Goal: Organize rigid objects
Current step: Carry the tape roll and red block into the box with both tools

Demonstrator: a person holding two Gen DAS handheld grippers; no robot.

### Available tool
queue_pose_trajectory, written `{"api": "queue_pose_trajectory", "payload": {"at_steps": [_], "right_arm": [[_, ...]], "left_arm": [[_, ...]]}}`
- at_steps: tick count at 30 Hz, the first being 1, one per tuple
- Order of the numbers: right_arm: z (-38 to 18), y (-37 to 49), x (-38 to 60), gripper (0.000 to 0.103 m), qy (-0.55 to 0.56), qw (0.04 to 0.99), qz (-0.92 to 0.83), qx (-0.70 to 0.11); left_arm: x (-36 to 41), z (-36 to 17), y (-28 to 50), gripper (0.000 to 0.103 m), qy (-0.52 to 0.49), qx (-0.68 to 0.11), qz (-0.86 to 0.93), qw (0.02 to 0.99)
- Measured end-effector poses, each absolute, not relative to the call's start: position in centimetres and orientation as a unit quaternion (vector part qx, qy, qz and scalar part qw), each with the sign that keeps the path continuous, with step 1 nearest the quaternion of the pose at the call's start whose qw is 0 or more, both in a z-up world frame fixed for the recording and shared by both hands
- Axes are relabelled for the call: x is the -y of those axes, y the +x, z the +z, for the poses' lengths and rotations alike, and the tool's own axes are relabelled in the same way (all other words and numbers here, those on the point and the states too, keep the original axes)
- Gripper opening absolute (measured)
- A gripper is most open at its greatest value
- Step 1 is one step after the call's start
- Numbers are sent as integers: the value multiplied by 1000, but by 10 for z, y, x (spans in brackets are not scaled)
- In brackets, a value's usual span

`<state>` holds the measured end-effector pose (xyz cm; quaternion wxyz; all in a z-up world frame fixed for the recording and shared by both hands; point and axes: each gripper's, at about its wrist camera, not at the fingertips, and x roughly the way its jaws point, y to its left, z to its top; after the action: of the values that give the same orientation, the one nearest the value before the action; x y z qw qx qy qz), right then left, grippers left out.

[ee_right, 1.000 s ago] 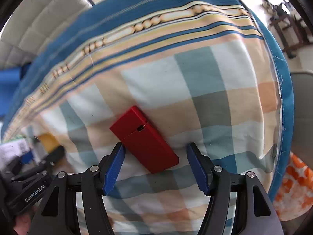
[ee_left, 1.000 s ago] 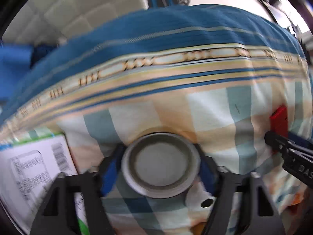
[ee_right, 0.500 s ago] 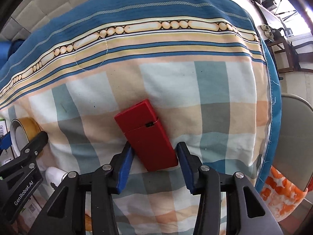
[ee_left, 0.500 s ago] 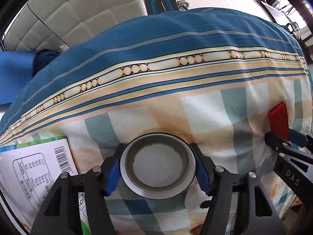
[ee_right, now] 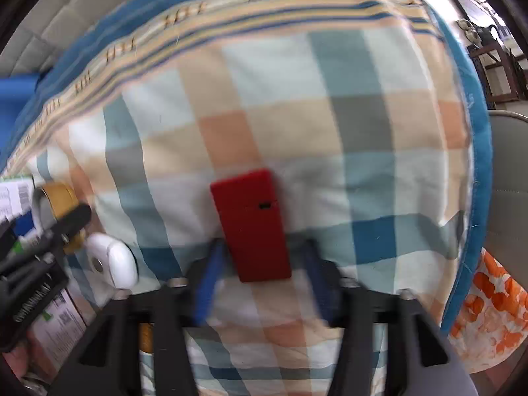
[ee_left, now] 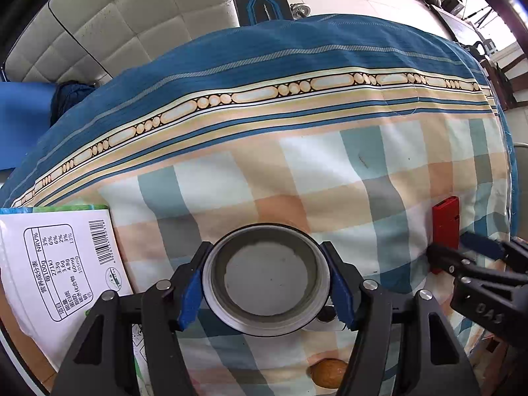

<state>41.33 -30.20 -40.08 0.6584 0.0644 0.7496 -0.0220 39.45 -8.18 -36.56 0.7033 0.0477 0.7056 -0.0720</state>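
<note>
A round tape roll with a white rim sits between the blue pads of my left gripper, which is shut on it just above the checked bedsheet. The same roll shows at the far left of the right wrist view. A red flat box lies on the sheet between the blurred fingers of my right gripper. Its jaws are opening, with a gap showing at the right finger. In the left wrist view the red box and right gripper appear at the right edge.
A white carton with a nutrition label lies left of the roll. A small white oval device and an orange round thing lie nearby. The bed edge drops off on the right beside a grey chair and orange-patterned cloth.
The right gripper's jaws narrowed around the red box, then spread again. The box now lies straighter between the fingers. The left gripper keeps hold of the tape roll in place.
</note>
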Motion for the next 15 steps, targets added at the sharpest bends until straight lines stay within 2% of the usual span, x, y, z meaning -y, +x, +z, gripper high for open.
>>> {"api": "queue_pose_trajectory", "payload": {"at_steps": [5, 7, 8, 15], "right_arm": [[-414, 420, 291, 68, 27, 651, -40, -757], [-409, 419, 283, 53, 22, 651, -40, -758], [-405, 418, 275, 38, 8, 651, -44, -758], [-391, 396, 250, 37, -30, 676, -59, -734]], "left_arm": [[84, -368, 396, 62, 64, -710, -73, 698], [83, -365, 396, 62, 61, -706, -70, 702], [82, -363, 395, 62, 61, -704, -68, 705], [84, -332, 380, 62, 121, -653, -56, 745]]}}
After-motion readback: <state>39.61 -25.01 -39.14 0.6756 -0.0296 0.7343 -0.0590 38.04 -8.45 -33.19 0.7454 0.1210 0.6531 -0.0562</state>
